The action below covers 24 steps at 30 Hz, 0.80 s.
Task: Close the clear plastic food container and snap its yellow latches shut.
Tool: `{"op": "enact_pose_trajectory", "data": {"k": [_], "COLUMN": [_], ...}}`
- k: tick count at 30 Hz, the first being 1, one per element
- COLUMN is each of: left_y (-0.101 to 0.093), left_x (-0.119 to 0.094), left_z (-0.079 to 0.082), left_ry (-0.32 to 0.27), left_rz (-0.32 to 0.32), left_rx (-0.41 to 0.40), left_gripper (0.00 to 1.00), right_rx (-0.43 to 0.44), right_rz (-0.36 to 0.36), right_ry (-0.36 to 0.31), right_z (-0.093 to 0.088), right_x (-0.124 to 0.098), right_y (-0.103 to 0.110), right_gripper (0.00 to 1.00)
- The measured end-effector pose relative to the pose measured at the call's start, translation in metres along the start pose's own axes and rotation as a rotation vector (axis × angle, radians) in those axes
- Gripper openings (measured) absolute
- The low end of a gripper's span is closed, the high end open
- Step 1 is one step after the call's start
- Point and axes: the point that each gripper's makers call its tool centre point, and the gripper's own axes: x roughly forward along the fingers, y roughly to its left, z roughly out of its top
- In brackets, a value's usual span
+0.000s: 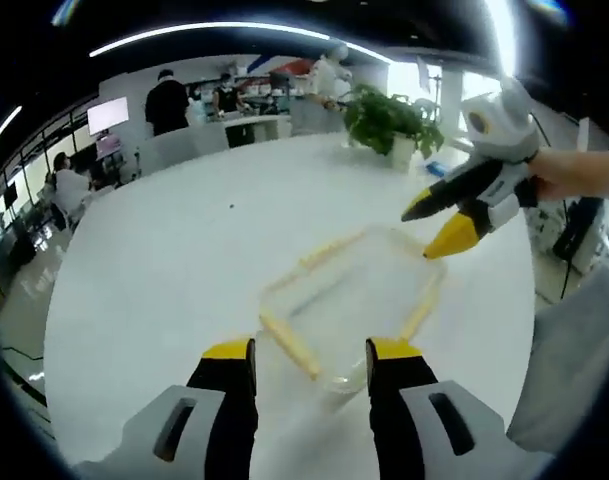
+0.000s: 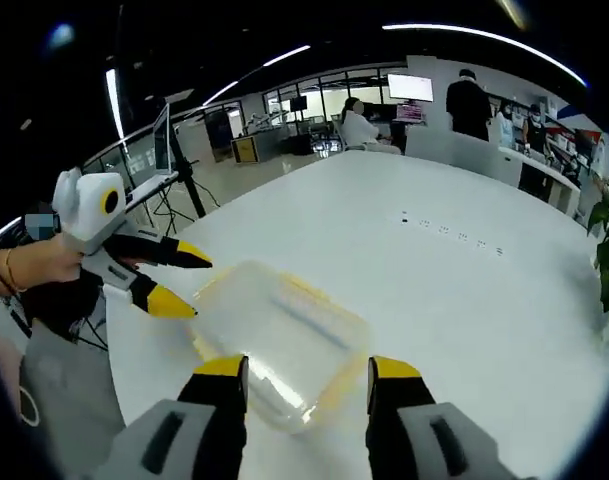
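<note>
A clear plastic food container (image 1: 349, 300) with pale yellow latches (image 1: 289, 345) along its sides lies flat on the white table (image 1: 174, 250), its lid resting on top. My left gripper (image 1: 311, 352) is open just short of the container's near edge. My right gripper (image 1: 429, 232) comes in from the right, open, with its yellow tips at the container's far right corner. In the right gripper view the container (image 2: 279, 335) lies just ahead of the open right gripper (image 2: 308, 368). The left gripper (image 2: 196, 287) stands open at the container's left corner. I cannot tell how the latches stand.
A potted plant (image 1: 389, 120) stands at the far side of the table. Several people (image 1: 169, 100) are by counters beyond it. A hand (image 1: 574, 175) holds the right gripper, with grey clothing (image 1: 574, 370) at the table's edge. A tripod (image 2: 179, 170) stands off the table.
</note>
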Motion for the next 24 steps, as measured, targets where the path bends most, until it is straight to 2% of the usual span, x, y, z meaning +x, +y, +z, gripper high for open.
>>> {"op": "enact_pose_trajectory", "data": {"k": [6, 9, 11, 19, 24], "left_y": [-0.002, -0.006, -0.007, -0.005, -0.001], "left_x": [0.003, 0.004, 0.006, 0.009, 0.012], "left_z": [0.000, 0.000, 0.000, -0.001, 0.002], "left_ry": [-0.011, -0.013, -0.013, -0.018, -0.027], "left_rz": [-0.014, -0.026, -0.030, -0.049, -0.036], "left_rx": [-0.069, -0.082, -0.089, -0.116, -0.134], "left_gripper": [0.34, 0.32, 0.32, 0.31, 0.30], "right_rx": [0.021, -0.016, -0.010, 0.038, 0.051], "right_rz": [-0.009, -0.021, -0.015, -0.002, -0.004], "right_ry": [0.012, 0.035, 0.038, 0.019, 0.024], "right_z": [-0.009, -0.014, -0.015, -0.015, -0.014], "right_x": [0.002, 0.003, 0.004, 0.006, 0.007], "right_y": [0.000, 0.001, 0.003, 0.003, 0.002], "right_gripper": [0.45, 0.44, 0.44, 0.42, 0.42]}}
